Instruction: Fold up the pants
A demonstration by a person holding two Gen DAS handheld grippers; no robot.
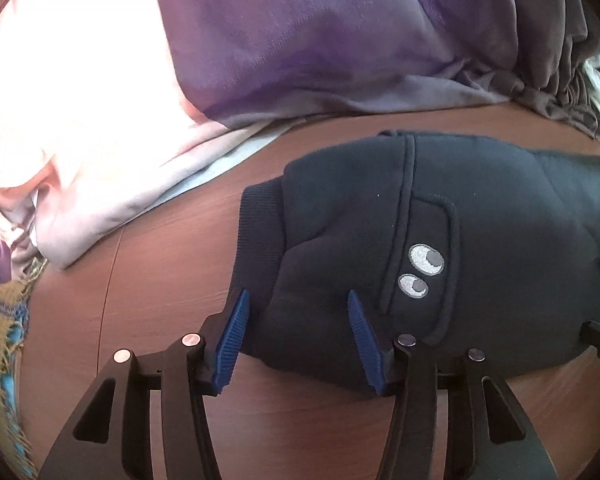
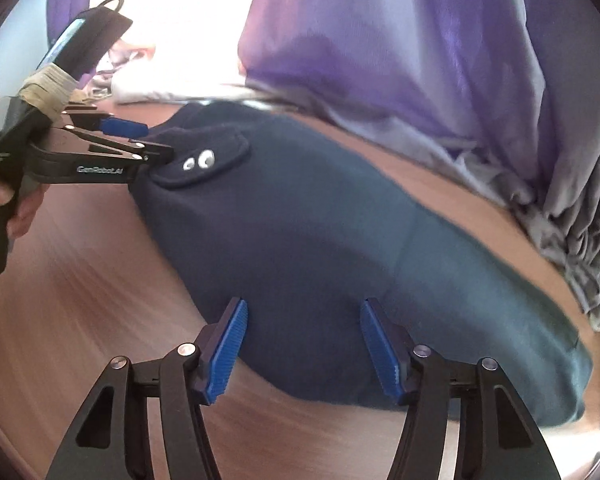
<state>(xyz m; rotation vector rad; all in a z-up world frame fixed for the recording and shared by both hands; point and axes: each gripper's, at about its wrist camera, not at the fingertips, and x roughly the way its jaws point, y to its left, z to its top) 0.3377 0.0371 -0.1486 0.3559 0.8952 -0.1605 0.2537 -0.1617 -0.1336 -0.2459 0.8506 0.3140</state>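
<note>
A brown wood-grain table (image 1: 160,280) carries everything. Directly on it, just ahead of the left gripper (image 1: 296,300), lie dark navy pants (image 1: 480,208) with 2 stitched eyes (image 1: 420,272). Beyond the pants rests a purple cloth (image 1: 300,32); left of it, pale pink fabric (image 1: 80,140).

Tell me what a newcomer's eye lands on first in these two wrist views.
The folded dark navy fleece pants on the brown wooden table, with a pair of embroidered googly eyes on the pocket. Both grippers sit open at the near edge: the left gripper by the eyes, the right gripper further along. Behind lies a heap of purple and grey laundry.
</note>
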